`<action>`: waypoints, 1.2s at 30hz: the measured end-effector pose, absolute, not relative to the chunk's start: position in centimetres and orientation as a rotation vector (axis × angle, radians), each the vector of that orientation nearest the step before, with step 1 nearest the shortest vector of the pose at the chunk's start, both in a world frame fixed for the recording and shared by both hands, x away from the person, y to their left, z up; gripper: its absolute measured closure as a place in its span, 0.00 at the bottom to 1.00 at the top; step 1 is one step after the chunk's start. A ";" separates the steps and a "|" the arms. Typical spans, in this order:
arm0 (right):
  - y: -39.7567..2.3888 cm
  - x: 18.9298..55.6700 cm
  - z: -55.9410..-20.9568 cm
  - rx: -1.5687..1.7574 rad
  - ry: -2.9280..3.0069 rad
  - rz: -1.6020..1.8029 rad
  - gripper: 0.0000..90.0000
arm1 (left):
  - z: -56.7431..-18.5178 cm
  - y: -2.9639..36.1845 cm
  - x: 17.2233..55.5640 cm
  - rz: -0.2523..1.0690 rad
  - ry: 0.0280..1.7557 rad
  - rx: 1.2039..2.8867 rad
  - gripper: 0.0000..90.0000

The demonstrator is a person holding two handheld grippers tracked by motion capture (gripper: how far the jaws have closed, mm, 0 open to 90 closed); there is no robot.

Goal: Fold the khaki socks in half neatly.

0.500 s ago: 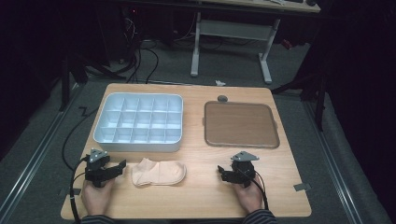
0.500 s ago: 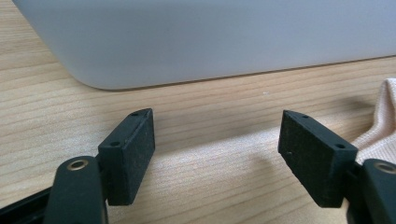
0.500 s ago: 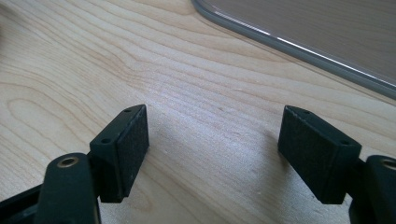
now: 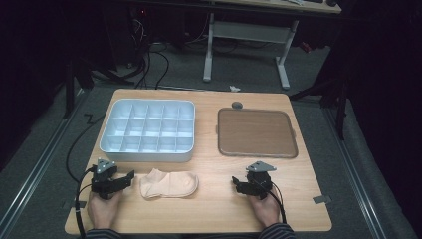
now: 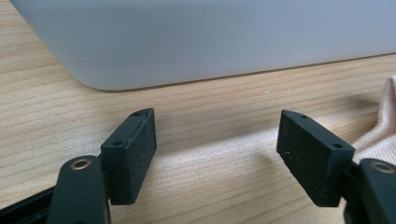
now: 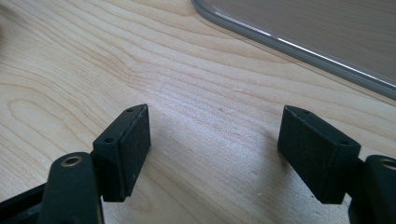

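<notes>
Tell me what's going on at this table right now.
A person sits at a wooden table with a gripper in each hand. The left gripper rests beside a peach sock, open and holding nothing. The right gripper sits open on bare wood, below a brown tray. A white compartment organizer, its cells unfilled, lies behind the sock. Nothing is picked up yet.

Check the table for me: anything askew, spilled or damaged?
Nothing stands out. The sock lies flat between both open grippers, the divided tray and brown mat sit square, no spills.
</notes>
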State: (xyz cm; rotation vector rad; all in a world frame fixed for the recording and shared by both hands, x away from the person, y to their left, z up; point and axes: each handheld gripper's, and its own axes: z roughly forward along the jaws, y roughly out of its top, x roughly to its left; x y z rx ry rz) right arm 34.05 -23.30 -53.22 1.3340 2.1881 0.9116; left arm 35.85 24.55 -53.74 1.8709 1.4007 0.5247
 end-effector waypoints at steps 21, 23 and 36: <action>-23.4 34.2 -53.0 1.335 2.190 0.900 0.36 | -53.7 24.4 35.8 0.537 1.393 1.878 0.37; -23.4 34.2 -53.0 1.338 2.191 0.898 0.36 | -53.7 24.4 35.8 0.529 1.389 1.880 0.39; -23.5 34.2 -52.9 1.363 2.161 0.887 0.48 | -53.5 24.5 35.6 0.499 1.370 1.876 0.43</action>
